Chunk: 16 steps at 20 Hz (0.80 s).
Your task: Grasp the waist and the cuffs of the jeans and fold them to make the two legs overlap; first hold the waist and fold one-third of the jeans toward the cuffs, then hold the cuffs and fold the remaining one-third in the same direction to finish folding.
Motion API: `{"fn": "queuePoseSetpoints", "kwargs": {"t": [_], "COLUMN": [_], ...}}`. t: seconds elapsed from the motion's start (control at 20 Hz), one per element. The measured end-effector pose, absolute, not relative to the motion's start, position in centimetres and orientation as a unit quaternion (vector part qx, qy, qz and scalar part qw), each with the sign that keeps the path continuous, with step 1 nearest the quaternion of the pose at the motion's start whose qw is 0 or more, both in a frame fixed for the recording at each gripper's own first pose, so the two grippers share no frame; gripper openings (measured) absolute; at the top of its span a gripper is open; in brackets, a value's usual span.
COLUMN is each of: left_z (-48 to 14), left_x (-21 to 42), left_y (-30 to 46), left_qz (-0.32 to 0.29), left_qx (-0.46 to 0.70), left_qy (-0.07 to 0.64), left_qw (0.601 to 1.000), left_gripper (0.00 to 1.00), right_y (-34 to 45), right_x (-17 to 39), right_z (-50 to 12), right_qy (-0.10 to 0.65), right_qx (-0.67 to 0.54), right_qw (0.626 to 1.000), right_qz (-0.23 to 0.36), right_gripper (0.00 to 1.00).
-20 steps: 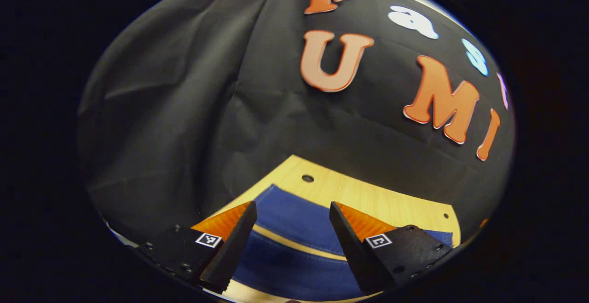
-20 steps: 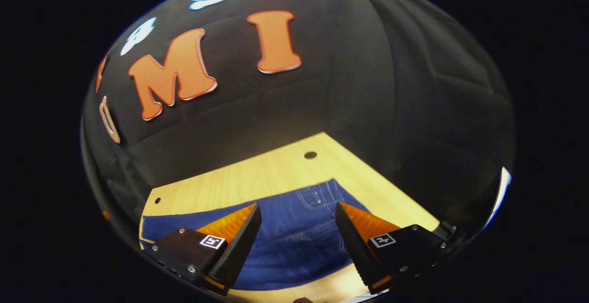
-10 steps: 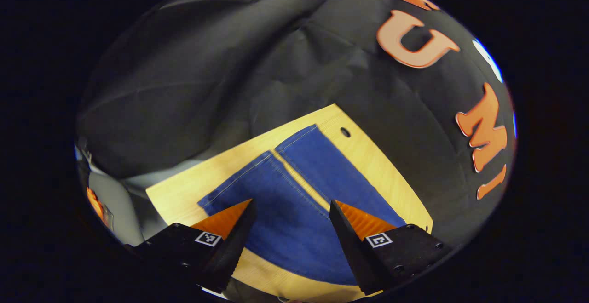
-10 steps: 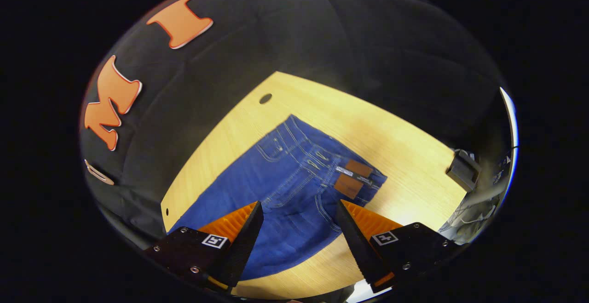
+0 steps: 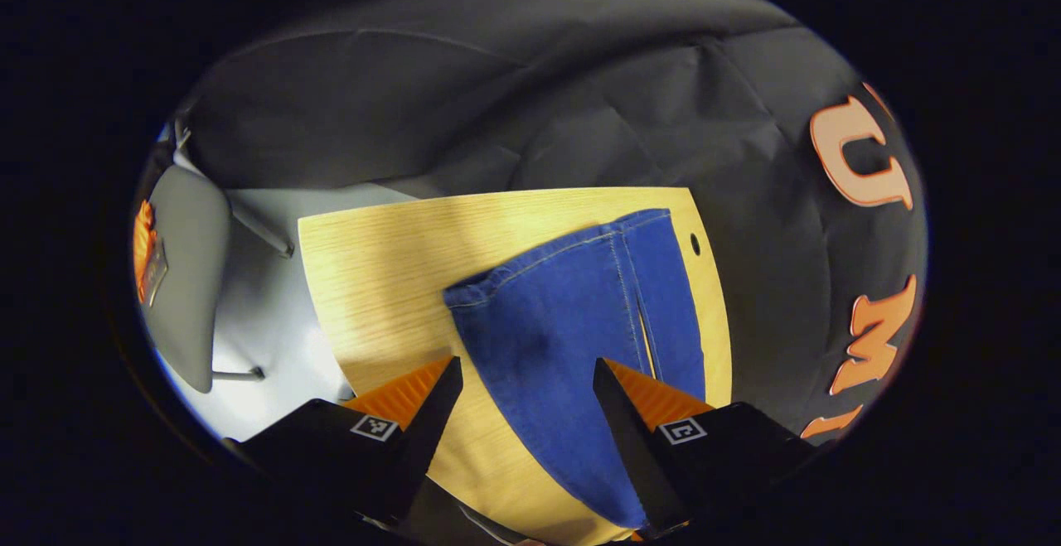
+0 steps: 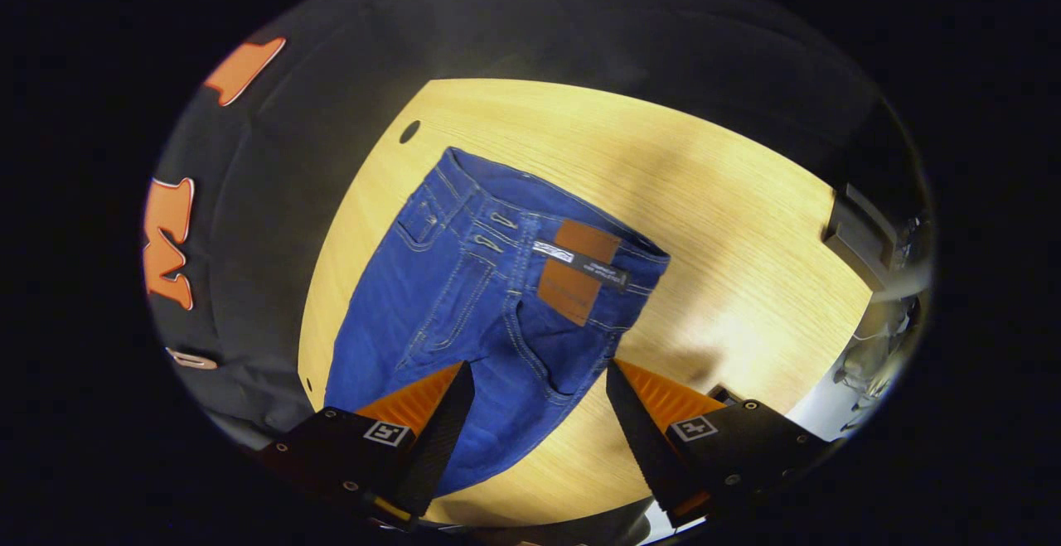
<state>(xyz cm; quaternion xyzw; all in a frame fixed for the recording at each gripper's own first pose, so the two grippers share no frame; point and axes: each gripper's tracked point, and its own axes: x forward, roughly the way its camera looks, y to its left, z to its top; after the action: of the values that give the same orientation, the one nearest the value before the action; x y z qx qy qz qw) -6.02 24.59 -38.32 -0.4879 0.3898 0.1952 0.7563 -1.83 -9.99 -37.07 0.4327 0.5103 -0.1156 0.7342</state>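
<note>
Left gripper view: the left gripper [image 5: 524, 380] is seen with its fingers spread apart and nothing between them, held above the wooden table [image 5: 390, 264] and not touching anything. The jeans [image 5: 572, 322] are laid flat on the table, and here their leg end is shown: the cuffs [image 5: 564, 252] lie toward twelve o'clock of the gripper, one leg beside the other with a narrow strip of table visible between them at about three o'clock. A small round hole [image 5: 695, 244] in the tabletop is found just beside the far cuff, at about one o'clock. A grey chair [image 5: 186, 273] is seen off the table's edge at nine o'clock.

In the right gripper view, the right gripper [image 6: 539, 380] is likewise released, its fingers parted and empty, hovering over the seat of the jeans [image 6: 464, 297]. The waist [image 6: 555, 210] is spread toward twelve o'clock, with a brown patch [image 6: 576, 268] sewn at the waistband. The legs run off toward seven o'clock. A dark box [image 6: 862, 235] is placed at the table's edge [image 6: 746, 223] at about two o'clock.
</note>
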Motion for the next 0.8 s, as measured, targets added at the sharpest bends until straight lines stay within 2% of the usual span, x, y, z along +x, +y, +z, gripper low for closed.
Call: {"fn": "queuePoseSetpoints", "kwargs": {"t": [0.4,0.45,0.6,0.65,0.75,0.8], "left_z": [-38.9,-38.9,-39.5,-39.6,-40.2,-40.7], "left_x": [-1.3,-0.7,0.6,0.9,1.5,1.8], "left_y": [23.7,23.6,23.2,23.1,22.9,22.6], "left_qz": [0.134,0.128,0.118,0.119,0.119,0.12], "left_qx": [-0.536,-0.548,-0.571,-0.573,-0.566,-0.558], "left_qy": [0.337,0.329,0.313,0.311,0.323,0.333], "left_qw": [0.762,0.758,0.75,0.749,0.749,0.75], "left_gripper": [0.92,0.84,0.75,0.66,0.55,0.48], "right_y": [-10.2,-10.2,-10.1,-10.0,-10.1,-10.2], "right_x": [-0.5,-0.1,0.6,0.8,1.0,1.0], "right_z": [-38.4,-38.5,-38.4,-38.4,-38.5,-38.7], "right_qy": [0.496,0.495,0.488,0.488,0.485,0.484], "right_qx": [0.461,0.465,0.475,0.474,0.472,0.471], "right_qw": [0.726,0.725,0.723,0.724,0.727,0.728], "right_qz": [-0.119,-0.118,-0.115,-0.112,-0.113,-0.119], "right_gripper": [0.98,0.98,0.96,0.96,0.95,0.88]}}
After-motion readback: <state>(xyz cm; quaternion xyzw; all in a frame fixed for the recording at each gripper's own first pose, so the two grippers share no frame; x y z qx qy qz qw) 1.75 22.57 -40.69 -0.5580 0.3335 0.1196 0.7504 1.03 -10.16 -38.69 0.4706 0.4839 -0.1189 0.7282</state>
